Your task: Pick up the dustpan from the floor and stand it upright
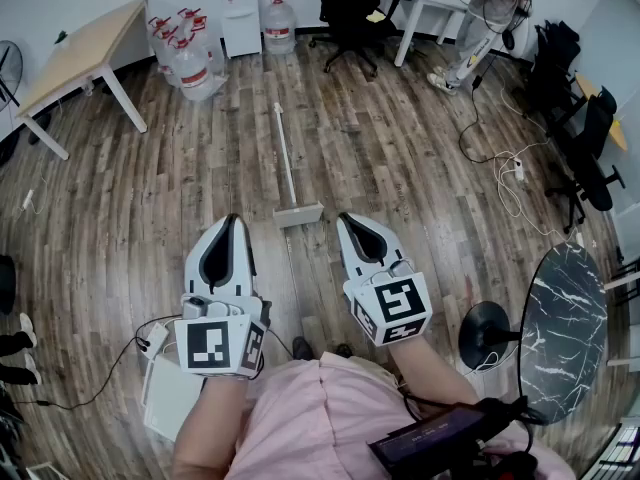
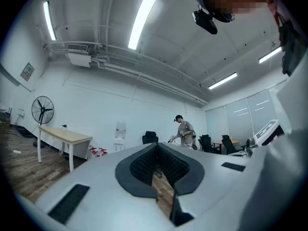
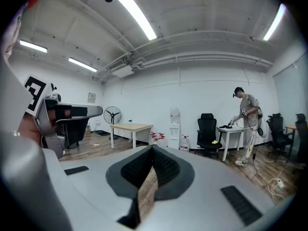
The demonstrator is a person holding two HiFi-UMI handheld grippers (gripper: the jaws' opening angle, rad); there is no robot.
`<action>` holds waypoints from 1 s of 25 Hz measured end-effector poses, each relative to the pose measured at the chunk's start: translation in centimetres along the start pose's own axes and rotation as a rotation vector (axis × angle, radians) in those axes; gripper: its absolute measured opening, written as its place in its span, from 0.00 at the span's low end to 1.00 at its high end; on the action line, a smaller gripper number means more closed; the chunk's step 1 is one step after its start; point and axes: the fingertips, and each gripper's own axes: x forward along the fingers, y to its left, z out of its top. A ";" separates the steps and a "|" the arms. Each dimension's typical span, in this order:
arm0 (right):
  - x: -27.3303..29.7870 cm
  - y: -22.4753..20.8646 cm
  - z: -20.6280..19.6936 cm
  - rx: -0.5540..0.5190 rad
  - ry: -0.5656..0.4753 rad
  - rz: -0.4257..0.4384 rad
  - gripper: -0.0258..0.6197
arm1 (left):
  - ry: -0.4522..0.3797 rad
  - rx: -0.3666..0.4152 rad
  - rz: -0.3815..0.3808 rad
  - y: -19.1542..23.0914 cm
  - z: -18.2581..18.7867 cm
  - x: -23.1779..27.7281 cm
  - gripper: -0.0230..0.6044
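The dustpan (image 1: 298, 213) lies flat on the wooden floor in the head view, its long pale handle (image 1: 285, 153) stretching away from me. My left gripper (image 1: 233, 220) hovers to the left of the pan and nearer me, jaws shut with nothing between them. To the pan's right, my right gripper (image 1: 346, 218) is likewise shut and empty. Neither touches the dustpan. The left gripper view shows only its closed jaws (image 2: 156, 146) and the room beyond; the right gripper view likewise shows its closed jaws (image 3: 153, 148). The dustpan is not visible in either.
A wooden table (image 1: 85, 53) and water bottles (image 1: 185, 53) stand at the far left, an office chair (image 1: 350, 8) and a person (image 1: 485, 18) at a white desk far right. A marble round table (image 1: 565, 328), a fan base (image 1: 485, 333) and cables (image 1: 518, 168) lie to the right.
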 end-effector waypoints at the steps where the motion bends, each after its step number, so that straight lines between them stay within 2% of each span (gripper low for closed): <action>1: 0.2 0.2 0.0 -0.001 0.000 -0.001 0.04 | 0.001 -0.001 0.001 0.3 -0.1 -0.1 0.06; 14: 3.3 0.6 -1.1 0.034 0.031 -0.002 0.07 | 0.042 -0.019 0.034 4.9 -2.2 0.4 0.06; 20: 8.7 -1.2 -1.8 0.045 0.045 -0.019 0.06 | 0.079 -0.001 0.076 9.4 -4.0 3.4 0.06; 25: 16.2 -3.6 -1.8 0.050 0.037 -0.011 0.07 | 0.106 0.030 0.095 14.0 -5.7 8.6 0.06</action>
